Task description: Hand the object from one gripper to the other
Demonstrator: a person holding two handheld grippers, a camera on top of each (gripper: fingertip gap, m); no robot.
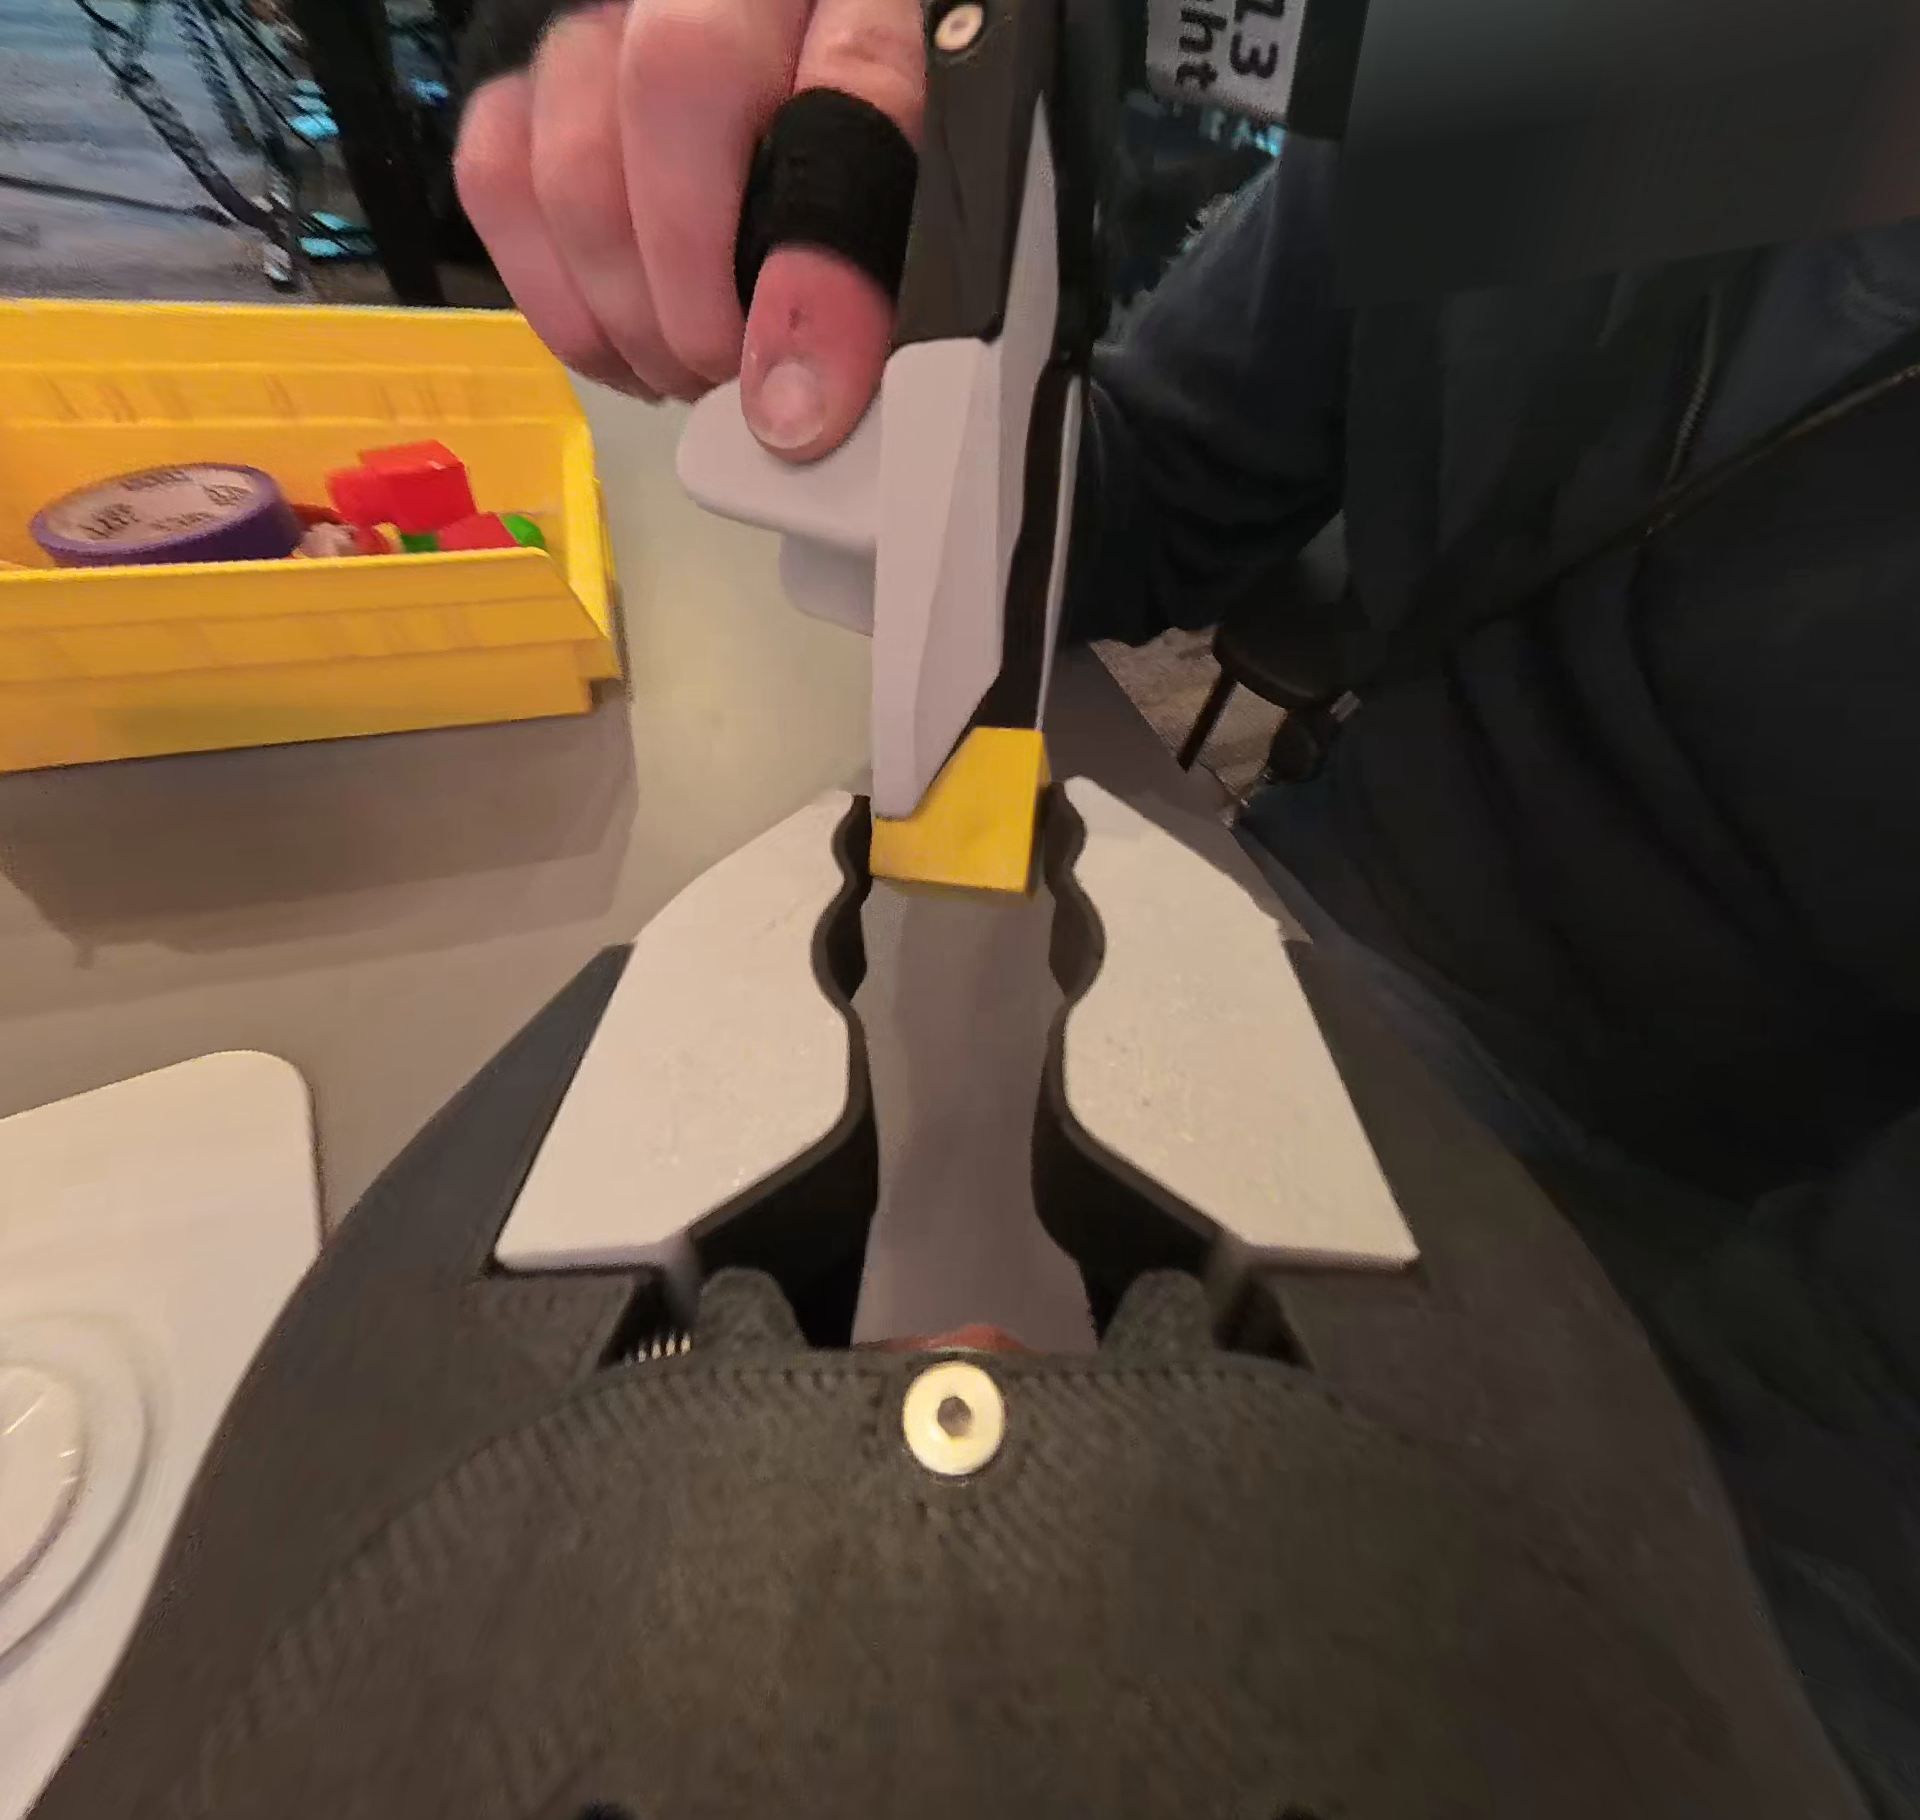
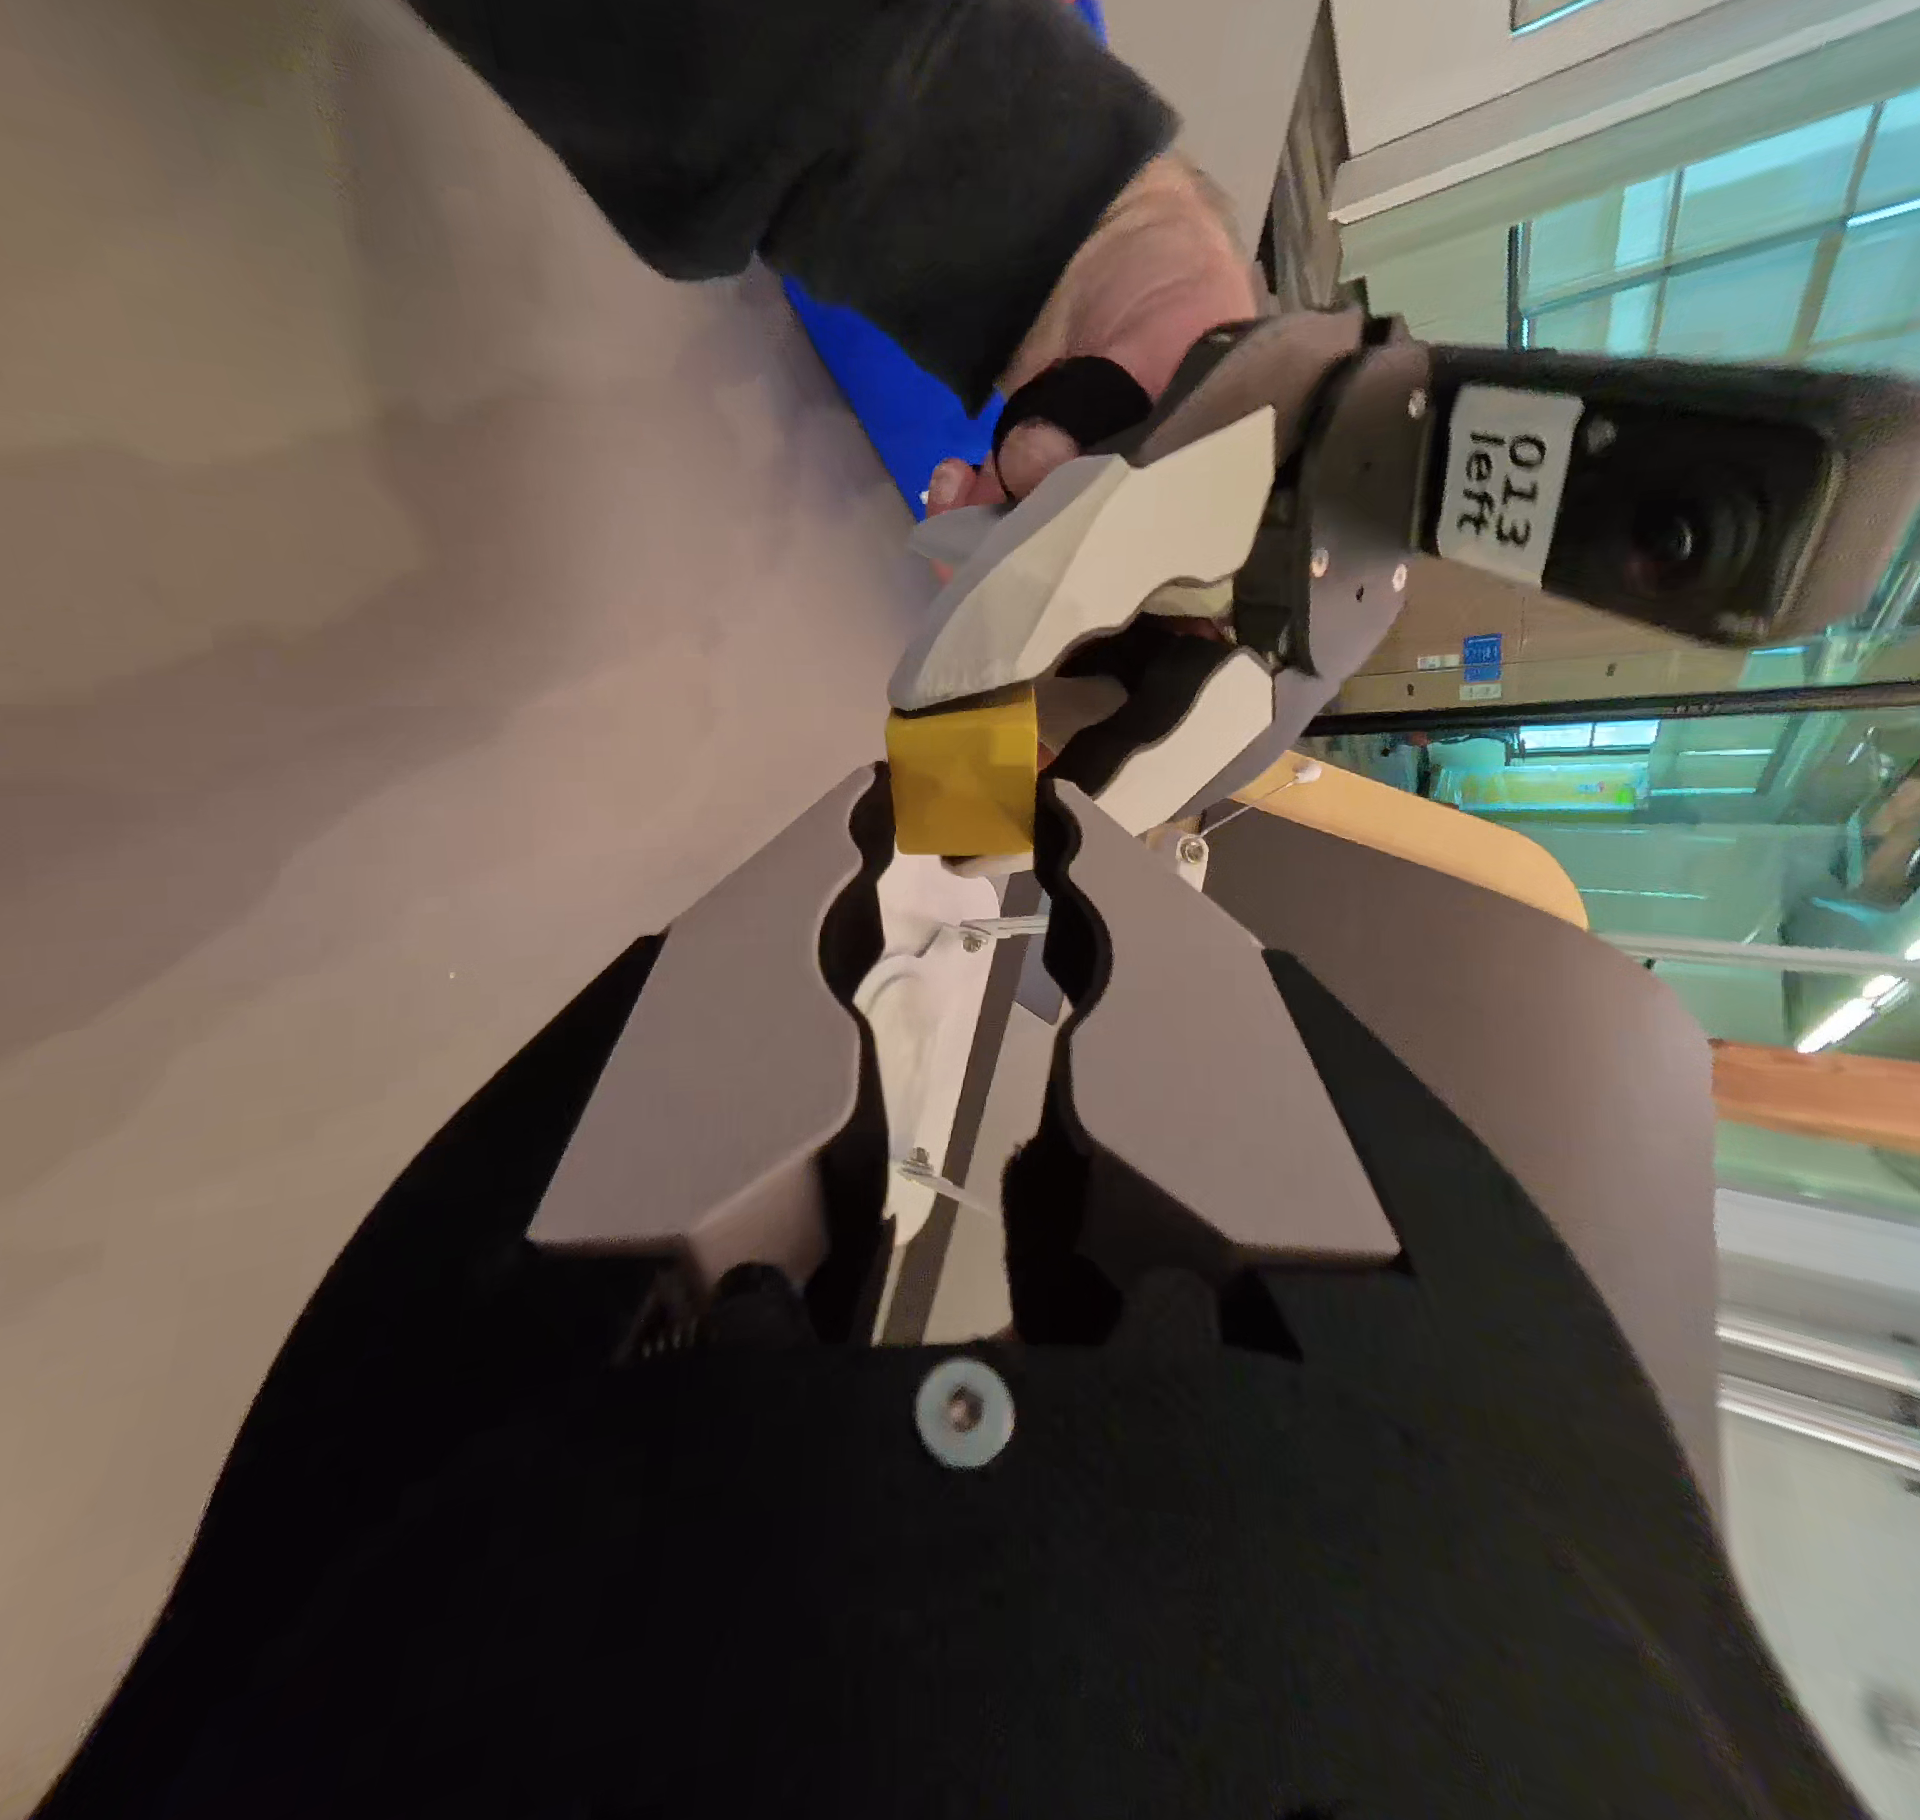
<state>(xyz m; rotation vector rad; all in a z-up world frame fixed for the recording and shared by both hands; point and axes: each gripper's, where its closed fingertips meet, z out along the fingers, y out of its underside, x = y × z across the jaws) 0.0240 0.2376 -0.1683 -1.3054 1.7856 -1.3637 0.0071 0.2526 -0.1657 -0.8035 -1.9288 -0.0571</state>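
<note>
Jaws of both grippers closed on yellow block (image 1: 961, 820), mid-air above counter (image 1: 312, 856).

Left gripper (image 1: 956, 835) and right gripper (image 2: 961, 804) gripping crosswise, likely for a clean handover. Yellow bin (image 1: 301, 627) seen only from left wrist; left gripper's camera (image 2: 1662, 503) only from right.

I see a small yellow block (image 1: 961, 828), matte with flat faces and crisp edges, held up in the air off the tabletop. It sits squarely at the tips of both grippers' fingers, one corner covered.
</note>
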